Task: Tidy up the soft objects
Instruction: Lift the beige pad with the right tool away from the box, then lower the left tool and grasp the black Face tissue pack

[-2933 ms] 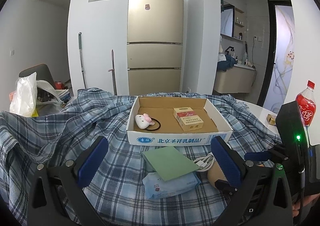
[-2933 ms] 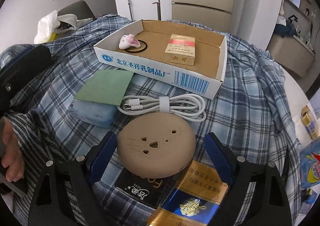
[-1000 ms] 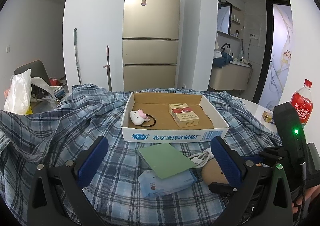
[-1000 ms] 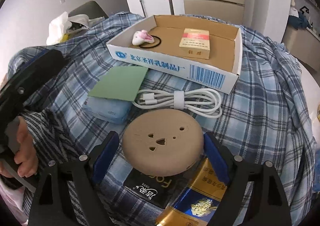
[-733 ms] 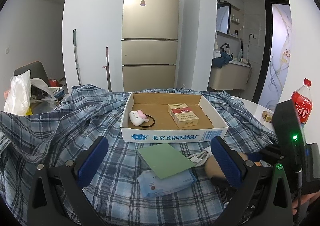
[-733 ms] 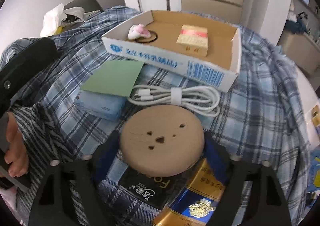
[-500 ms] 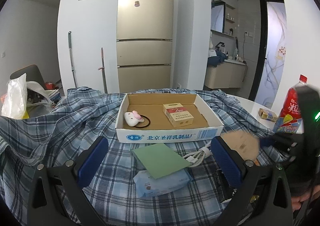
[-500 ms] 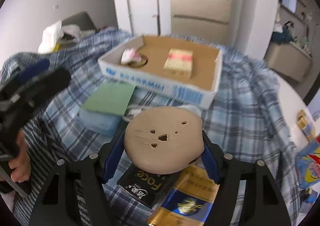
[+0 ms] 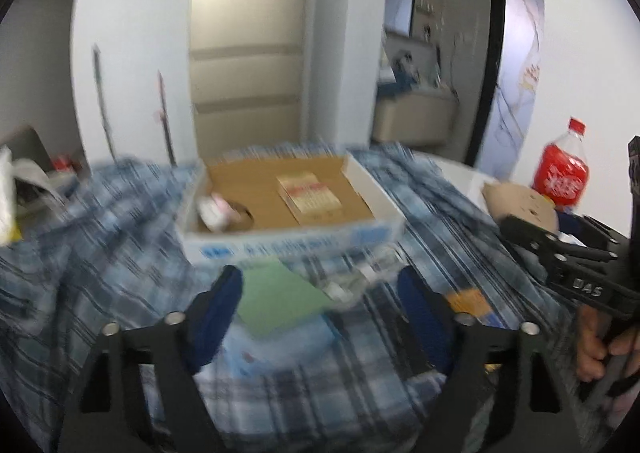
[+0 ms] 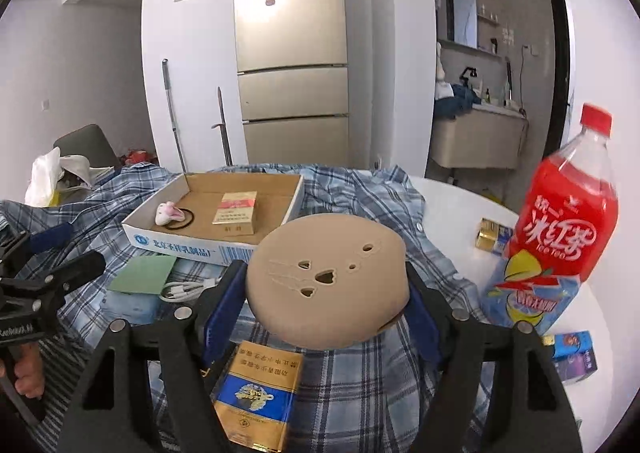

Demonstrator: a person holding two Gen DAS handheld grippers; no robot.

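My right gripper (image 10: pixel 324 301) holds a tan round soft pad (image 10: pixel 326 277) with small face-shaped holes between its blue pads, lifted clear of the plaid shirt (image 10: pixel 360 189); its jaws are easing open slightly but still press on the pad. The left wrist view is blurred and shows the same pad (image 9: pixel 520 201) raised at the right. My left gripper (image 9: pixel 320 285) is closing, its pads touching nothing, above a green sheet (image 9: pixel 276 301) and a blue tissue pack (image 9: pixel 280 345). Beyond stands the cardboard box (image 10: pixel 180 245) with a plush hair tie (image 10: pixel 168 213) and a cigarette pack (image 10: pixel 236 213).
A coiled white cable (image 10: pixel 184 289) lies in front of the box. A gold-and-blue carton (image 10: pixel 256 393) lies under the right gripper. A red drink bottle (image 10: pixel 568 221) and small packets stand on the white table at the right. A fridge is behind.
The right gripper closed on the tan pad and lifted it up and to the right, off the cartons. The left gripper's jaws have narrowed and its view has swung.
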